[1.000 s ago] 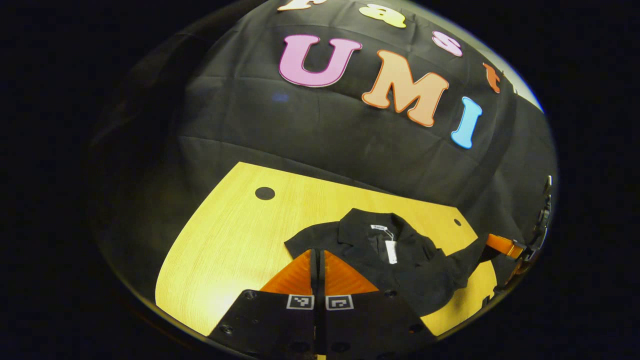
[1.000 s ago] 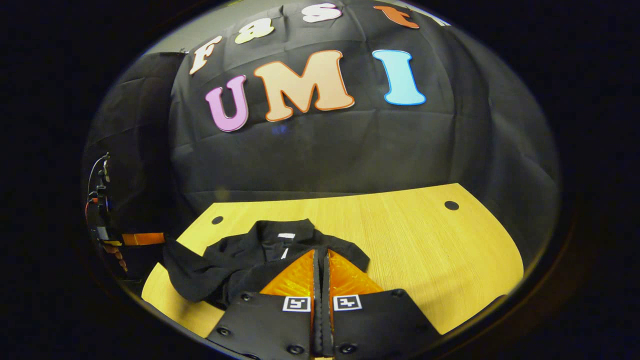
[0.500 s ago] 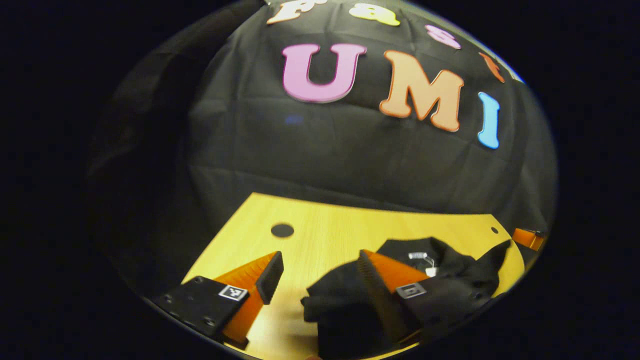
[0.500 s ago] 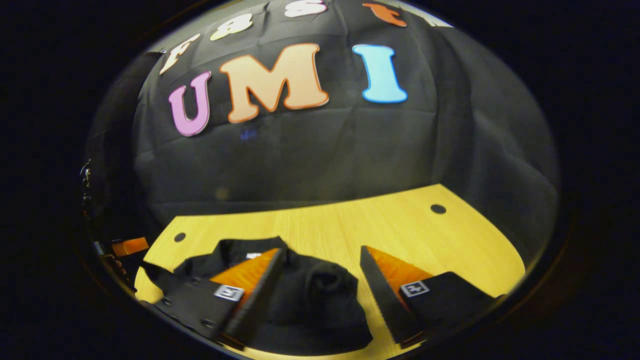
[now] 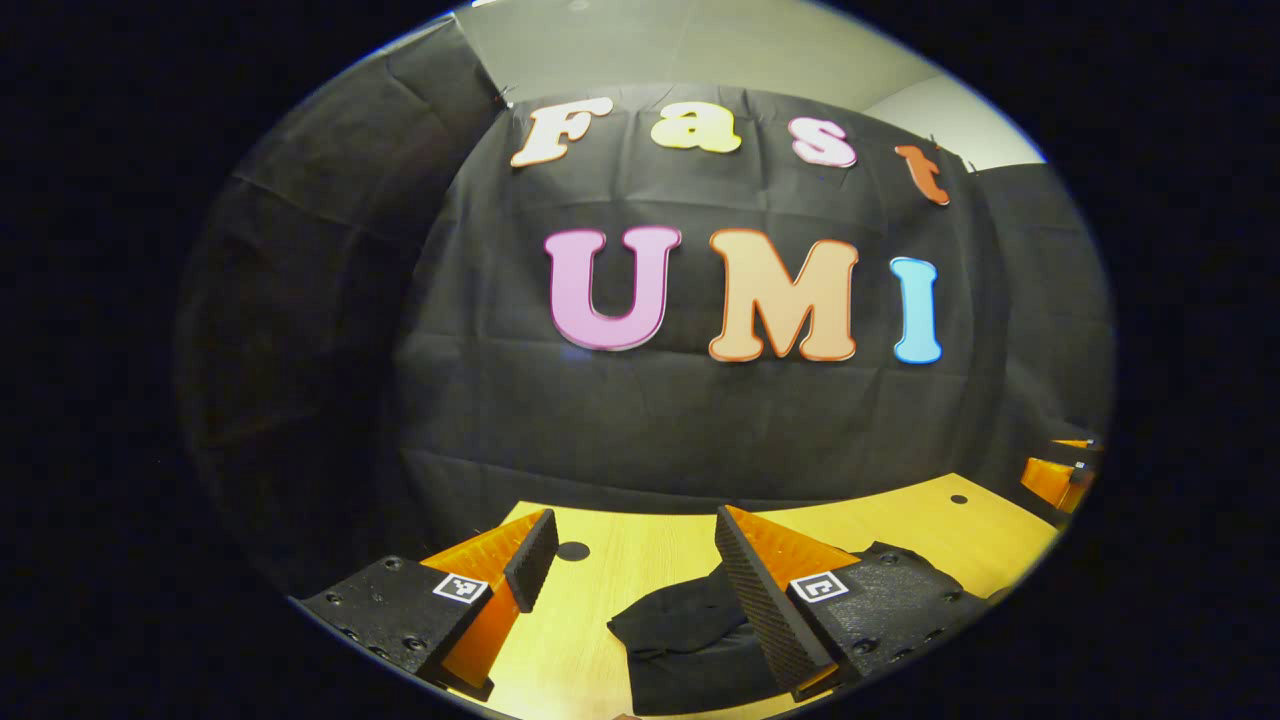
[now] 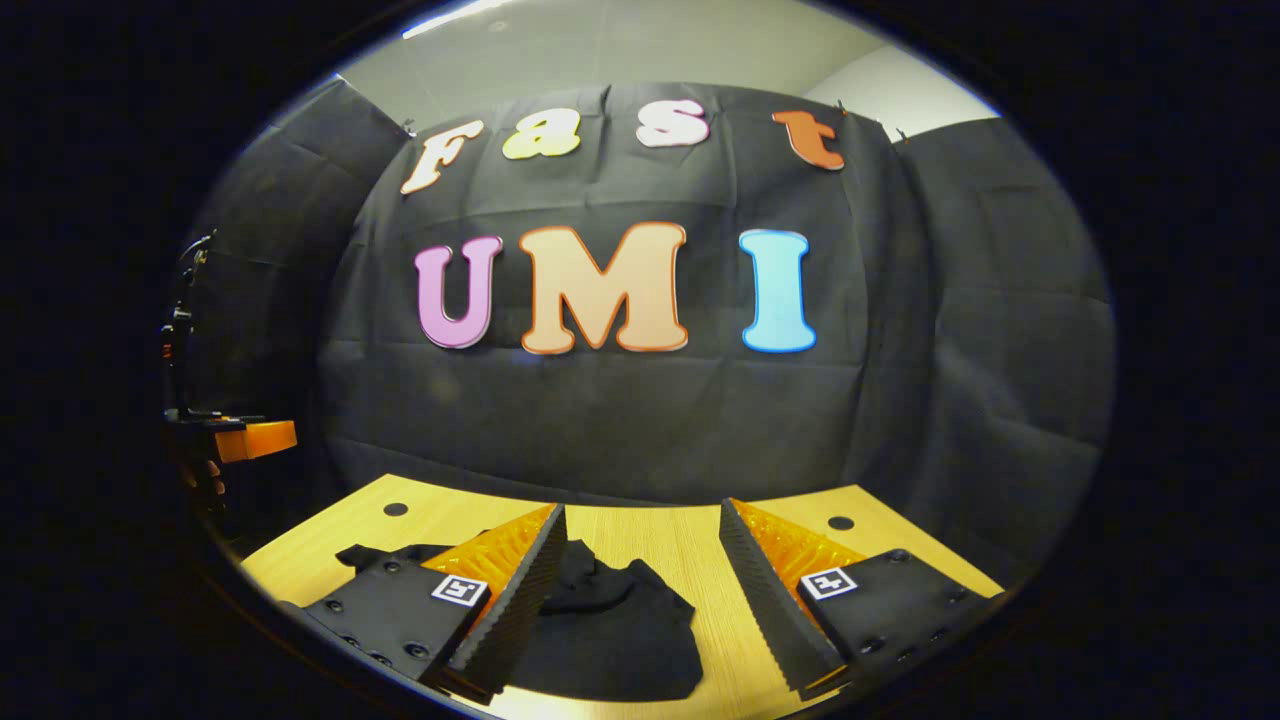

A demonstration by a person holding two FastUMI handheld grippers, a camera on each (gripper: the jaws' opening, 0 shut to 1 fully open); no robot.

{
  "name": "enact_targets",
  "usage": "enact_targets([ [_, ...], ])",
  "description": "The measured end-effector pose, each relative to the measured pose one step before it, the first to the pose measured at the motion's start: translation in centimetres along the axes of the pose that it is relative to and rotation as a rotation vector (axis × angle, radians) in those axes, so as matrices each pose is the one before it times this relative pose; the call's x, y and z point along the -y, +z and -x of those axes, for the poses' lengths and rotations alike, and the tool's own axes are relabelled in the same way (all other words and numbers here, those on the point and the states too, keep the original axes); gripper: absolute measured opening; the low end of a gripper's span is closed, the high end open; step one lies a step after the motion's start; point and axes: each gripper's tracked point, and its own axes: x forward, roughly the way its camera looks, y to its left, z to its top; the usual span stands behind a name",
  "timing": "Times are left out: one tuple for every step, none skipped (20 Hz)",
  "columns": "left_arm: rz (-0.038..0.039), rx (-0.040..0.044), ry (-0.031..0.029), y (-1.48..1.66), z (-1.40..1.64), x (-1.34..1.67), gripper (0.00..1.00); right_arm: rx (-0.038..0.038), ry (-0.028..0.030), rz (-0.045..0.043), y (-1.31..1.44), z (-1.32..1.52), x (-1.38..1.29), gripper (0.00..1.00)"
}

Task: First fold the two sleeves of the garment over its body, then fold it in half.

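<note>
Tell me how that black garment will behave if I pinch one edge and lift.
The garment lies slumped in soft rumples on the table, so it will probably drape limply rather than hold shape. It looks thin, likely light. Loose folded layers may slide apart, so expect the fold to come undone.

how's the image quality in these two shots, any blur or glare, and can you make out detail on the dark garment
Left gripper view: sharp, no motion blur, strong fisheye bending the table edge; the garment reads as a near-featureless black mass. Right gripper view: equally sharp, no glare on the wood; the garment shows faint folds only, its outline clear against the table.
</note>
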Motion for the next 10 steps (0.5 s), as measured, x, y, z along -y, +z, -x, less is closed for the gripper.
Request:
enact_targets([
  [-0.00409, 0.0135, 0.00389, 0.598, 1.494, 0.22, 0.93, 0.01867, 0.00965, 0.00142, 0.378, 1.33, -0.028, 0.96],
  [0.00061, 0.00773, 0.00905, 0.574, 1.452, 0.1, 0.93, 0.01355, 0.00615, -0.0051, 0.456, 1.386, 0.034, 0.96],
  [0.00409, 0.00845, 0.00696, 0.538, 1.571, 0.171, 0.93, 0.00888, 0.00727, -0.01079, 0.349, 1.498, 0.127, 0.96],
  [0.0016, 0.0161, 0.00009, 0.79, 1.497, 0.334, 0.93, 0.01745, 0.00125, -0.01166, 0.414, 1.535, 0.065, 0.96],
  [-0.00506, 0.02392, 0.0013, 0.948, 1.458, 0.131, 0.93, 0.02156, -0.0066, -0.01372, 0.617, 1.615, 0.197, 0.96],
  [-0.00976, 0.02164, 0.0053, 0.898, 1.444, 0.169, 0.93, 0.02117, -0.00221, -0.00867, 0.613, 1.772, 0.1, 0.96],
  [-0.00878, 0.02632, 0.00252, 0.832, 1.576, 0.095, 0.92, 0.02112, -0.00564, -0.00336, 0.384, 1.859, 0.088, 0.96],
  [-0.00515, 0.02471, -0.00166, 0.865, 1.544, 0.356, 0.92, 0.02405, -0.00232, -0.00013, 0.394, 1.745, 0.032, 0.95],
  [-0.01032, 0.0175, -0.00089, 0.479, 1.396, 0.313, 0.92, 0.02013, -0.00203, 0.00859, 0.263, 1.635, -0.076, 0.96],
  [-0.01031, 0.01095, -0.00238, 0.295, 1.107, 0.247, 0.92, 0.01279, -0.00907, 0.01525, -0.018, 1.337, 0.122, 0.96],
])
